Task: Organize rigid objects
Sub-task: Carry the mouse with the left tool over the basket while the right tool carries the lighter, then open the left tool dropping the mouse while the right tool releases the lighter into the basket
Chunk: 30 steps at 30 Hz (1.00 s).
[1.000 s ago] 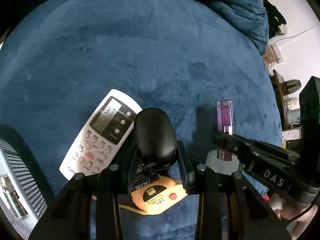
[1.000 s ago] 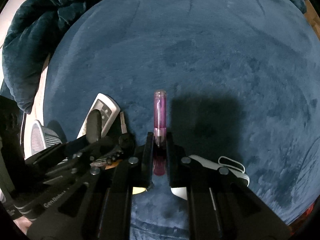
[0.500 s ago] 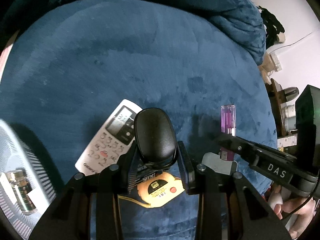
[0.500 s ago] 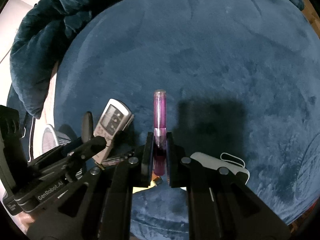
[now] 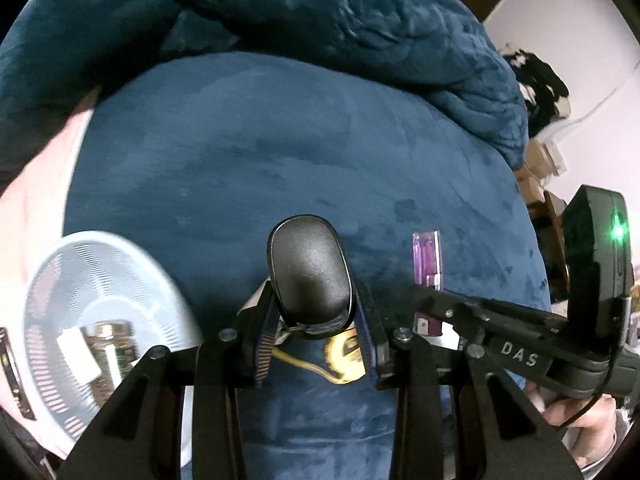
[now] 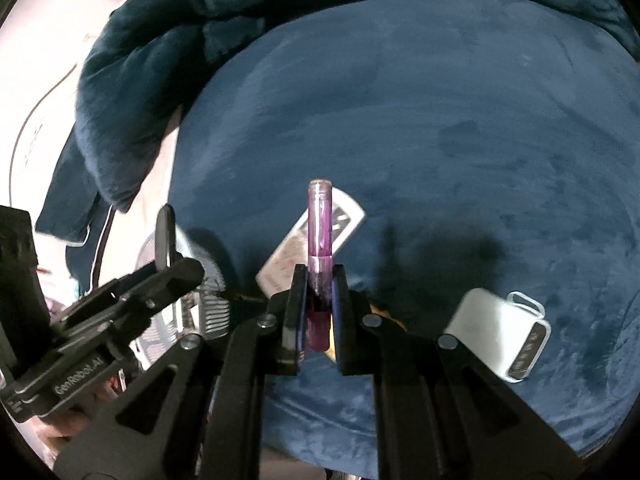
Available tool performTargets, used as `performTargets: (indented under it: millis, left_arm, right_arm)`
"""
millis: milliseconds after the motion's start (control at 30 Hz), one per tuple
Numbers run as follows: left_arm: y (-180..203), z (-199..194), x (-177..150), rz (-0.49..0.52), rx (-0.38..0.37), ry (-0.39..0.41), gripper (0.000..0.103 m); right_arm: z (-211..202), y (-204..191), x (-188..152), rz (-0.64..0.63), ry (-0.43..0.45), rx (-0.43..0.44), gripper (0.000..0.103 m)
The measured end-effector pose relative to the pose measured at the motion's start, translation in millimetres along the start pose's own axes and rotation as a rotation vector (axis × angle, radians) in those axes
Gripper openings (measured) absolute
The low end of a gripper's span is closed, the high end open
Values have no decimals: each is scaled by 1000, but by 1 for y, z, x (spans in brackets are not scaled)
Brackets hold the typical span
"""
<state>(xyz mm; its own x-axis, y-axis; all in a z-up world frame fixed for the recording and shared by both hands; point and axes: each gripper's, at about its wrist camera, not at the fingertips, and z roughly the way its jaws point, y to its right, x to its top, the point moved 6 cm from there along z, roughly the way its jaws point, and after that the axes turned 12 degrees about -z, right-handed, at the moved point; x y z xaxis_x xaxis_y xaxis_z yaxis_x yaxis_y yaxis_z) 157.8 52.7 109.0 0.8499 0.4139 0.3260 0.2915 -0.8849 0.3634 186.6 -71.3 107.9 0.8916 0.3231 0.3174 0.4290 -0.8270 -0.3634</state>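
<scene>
Blue plush bedding [image 5: 280, 168] spreads below both grippers. Above it, the left gripper [image 5: 316, 320] is clamped on a black mouse [image 5: 310, 272], beside a white mesh basket [image 5: 100, 272]. The right gripper [image 6: 320, 300] pinches a purple lighter [image 6: 319, 232] above a white remote [image 6: 292, 256].

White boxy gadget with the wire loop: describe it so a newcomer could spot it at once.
Start from the big blue plush cushion. Near its front edge, right of the right gripper that clamps the purple lighter, lies the white gadget. Unlike the flat white remote behind the lighter, it is a chunky rounded block with a dark end face and a thin wire loop.
</scene>
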Motion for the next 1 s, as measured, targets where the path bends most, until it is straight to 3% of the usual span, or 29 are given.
performTargets:
  millis: [333, 567, 733, 1000]
  left_arm:
    - [-100, -63, -5, -142, 77, 99, 37]
    - [-170, -78, -16, -244, 139, 114, 37]
    - [-199, -72, -23, -289, 169, 78, 37]
    - [-214, -58, -28, -270, 218, 32, 37]
  right_arm:
    - [29, -97, 1, -144, -36, 76, 11]
    - [60, -161, -8, -245, -85, 113, 11]
    - [84, -181, -17, -289, -131, 106, 11]
    - [104, -182, -24, -289, -182, 84, 11]
